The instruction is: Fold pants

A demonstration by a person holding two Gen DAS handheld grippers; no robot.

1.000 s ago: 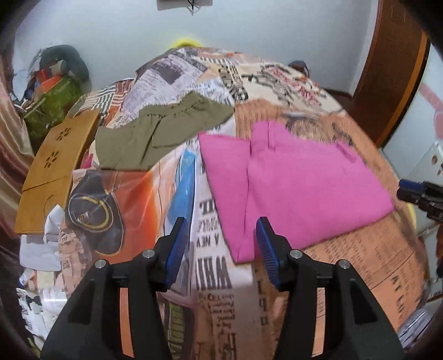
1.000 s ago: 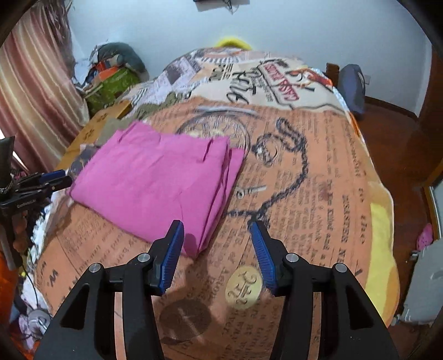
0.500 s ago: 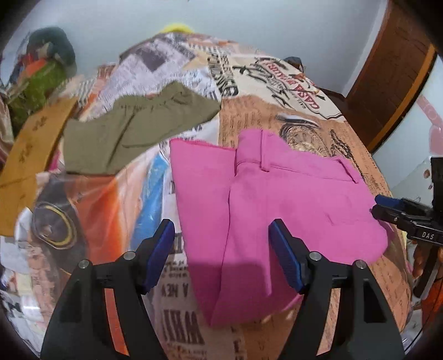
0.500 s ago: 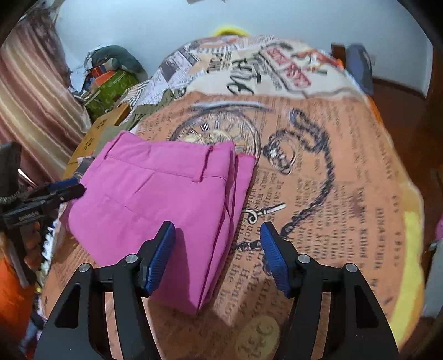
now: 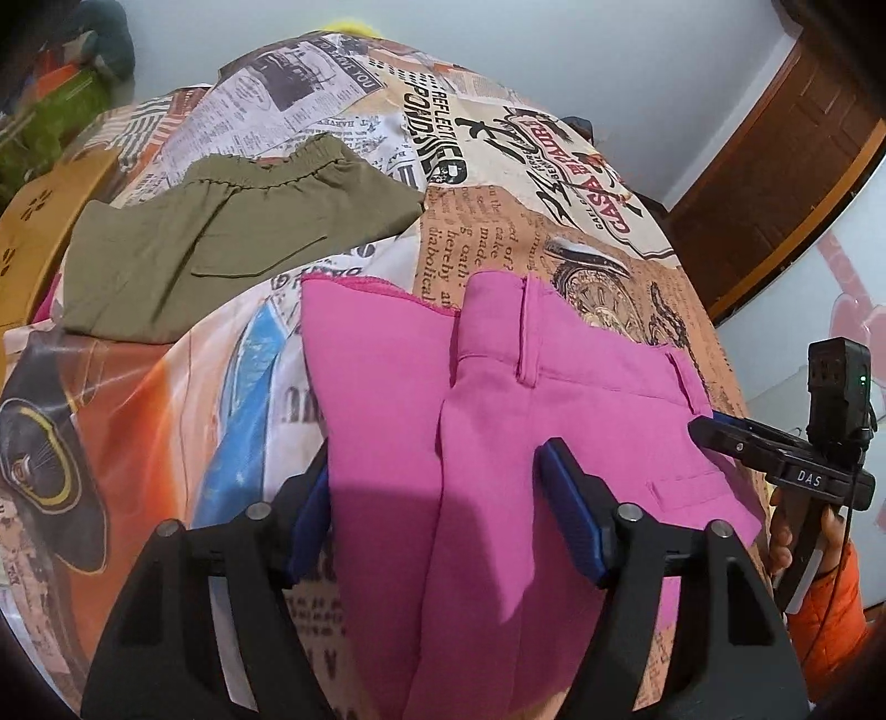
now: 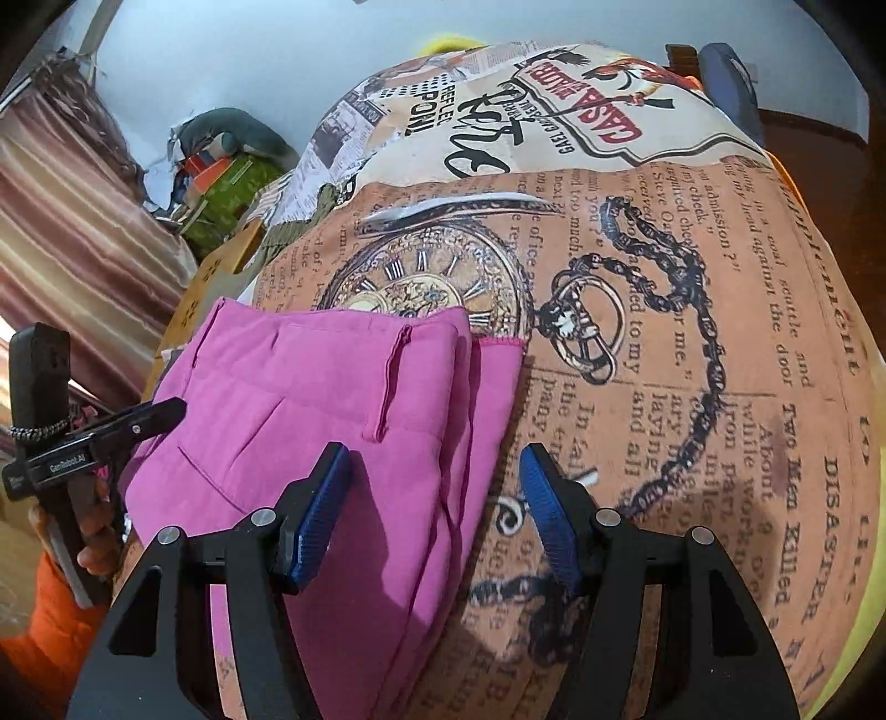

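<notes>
Black hand-held gripper [image 5: 437,512], blue ribbed pads [image 5: 570,523], silver screws, orange sleeve [image 5: 830,603]

A bedroom in a home; a bed [image 6: 720,343] fills most of the view, covered by a bedspread [image 5: 498,183] printed with newspaper text and a pocket watch; a striped curtain [image 6: 72,232] hangs at one side; a wooden door [image 5: 775,183] stands in a pale wall [image 5: 554,50]; bags and clutter [image 6: 221,160] are heaped in a corner.

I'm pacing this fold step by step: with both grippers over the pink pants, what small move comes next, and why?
Probably lower both and pinch the near edge. The left gripper and right gripper have just been opening, each straddling a side of the folded pink fabric pants, pads not yet pressing cloth.
</notes>
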